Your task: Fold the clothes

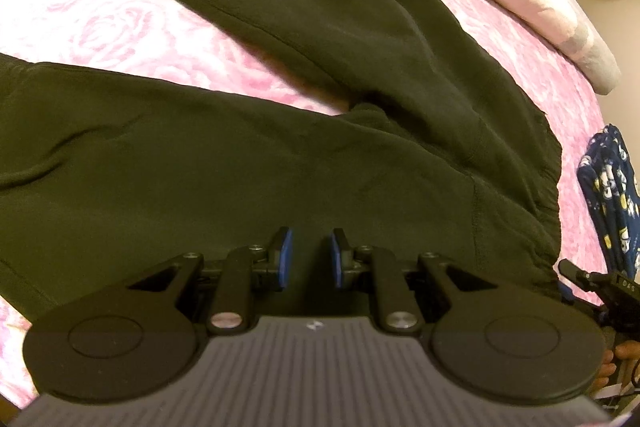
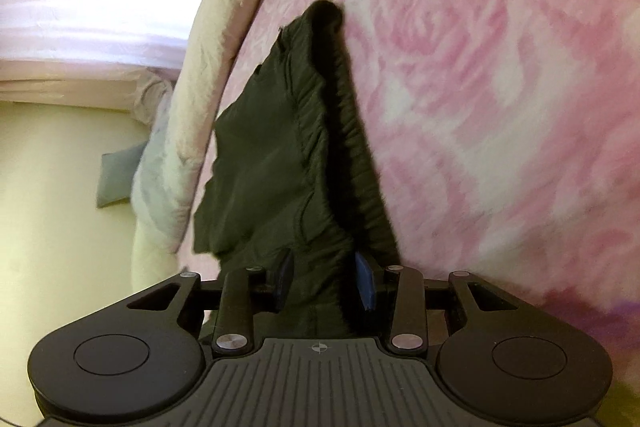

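Pink rose bedspread (image 1: 120,7) carries dark trousers (image 1: 280,147) spread ahead of the left gripper (image 1: 310,253), its jaws narrowly apart and empty, while the right gripper (image 2: 323,277) clamps the waistband (image 2: 344,131); soft, limp, best gripped at hems.

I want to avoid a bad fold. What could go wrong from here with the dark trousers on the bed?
1. The right gripper has only a bunched part of the waistband between its pads, so it may slip out or lift one layer only.
2. The trousers lie with their legs spread apart, so the fold may come out crooked.
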{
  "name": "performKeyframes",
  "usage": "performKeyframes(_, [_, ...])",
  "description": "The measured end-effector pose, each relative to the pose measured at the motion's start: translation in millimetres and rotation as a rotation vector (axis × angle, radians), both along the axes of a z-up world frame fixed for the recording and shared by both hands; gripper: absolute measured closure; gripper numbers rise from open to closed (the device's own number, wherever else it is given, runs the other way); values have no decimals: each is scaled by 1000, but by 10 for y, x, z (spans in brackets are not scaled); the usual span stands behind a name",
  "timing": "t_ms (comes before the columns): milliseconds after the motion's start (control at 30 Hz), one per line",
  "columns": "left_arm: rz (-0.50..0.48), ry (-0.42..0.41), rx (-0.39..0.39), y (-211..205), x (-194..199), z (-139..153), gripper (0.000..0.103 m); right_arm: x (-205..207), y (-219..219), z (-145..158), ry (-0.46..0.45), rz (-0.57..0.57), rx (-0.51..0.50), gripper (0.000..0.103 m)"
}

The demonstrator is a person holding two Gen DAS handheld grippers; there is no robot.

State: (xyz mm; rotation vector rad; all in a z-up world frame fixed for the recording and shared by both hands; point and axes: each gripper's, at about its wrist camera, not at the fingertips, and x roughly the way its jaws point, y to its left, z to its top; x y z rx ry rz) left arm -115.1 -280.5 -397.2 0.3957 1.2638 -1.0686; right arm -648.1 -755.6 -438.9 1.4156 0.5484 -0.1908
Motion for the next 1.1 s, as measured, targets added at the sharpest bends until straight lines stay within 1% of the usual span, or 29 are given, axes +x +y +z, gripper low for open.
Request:
performKeyframes(33, [-3,0,1,-2,-5,-2,88,18,10,-7,-7,5,8,65])
performKeyframes(133, [-8,-3,4,-25,-10,-10,88,77,42,27,3,-27,-27,66])
performKeyframes(167, [-8,-5,6,-32,-12,-13,88,115,48,56,27,-40,-53,82])
performKeyframes(200, [-8,-6,7,-38,-21,-13,88,155,57,92,53,-51,-82,95])
performKeyframes(333, [-17,-11,7,-67,-46,-1,88,279,193,376,186,-48,-273,100])
performKeyframes(400, [-23,-15,6,-72,-47,8,88,227,237,494,211,-93,-304,101])
performKeyframes(533, [-23,-14,9,-76,-37,-36,88,188,211,474,306,-137,-320,101])
performKeyframes(600, [-16,-15,13,-68,-41,-72,88,266,190,412,322,-114,-322,100])
performKeyframes(667, [-8,-17,11,-51,-50,-81,88,318,193,434,346,-88,-342,96])
performKeyframes(700, [-6,-18,8,-38,-54,-80,88,330,212,481,365,-80,-367,91])
performKeyframes(733, [-6,-23,9,-18,-58,-73,88,321,267,560,404,-99,-424,66])
performKeyframes(767, [-4,-28,8,3,-64,-60,88,312,322,639,443,-118,-481,46])
performKeyframes(800, [-2,-40,3,31,-67,-40,88,300,384,721,475,-136,-542,45])
performKeyframes(833, [-4,-58,-2,71,-72,-15,88,281,477,811,482,-142,-611,45])
performKeyframes(867, [-10,-79,-4,115,-75,1,88,284,578,883,476,-131,-675,45])
performKeyframes(933, [-29,-123,10,210,-75,-12,88,314,799,941,421,-56,-768,45])
performKeyframes(967, [-41,-143,26,243,-68,-32,87,354,885,897,412,0,-778,45])
performKeyframes(1067, [-56,-187,65,368,-5,-73,87,476,1051,602,558,161,-757,45])
performKeyframes(1100, [-55,-205,67,412,41,-48,87,451,1051,564,576,154,-740,45])
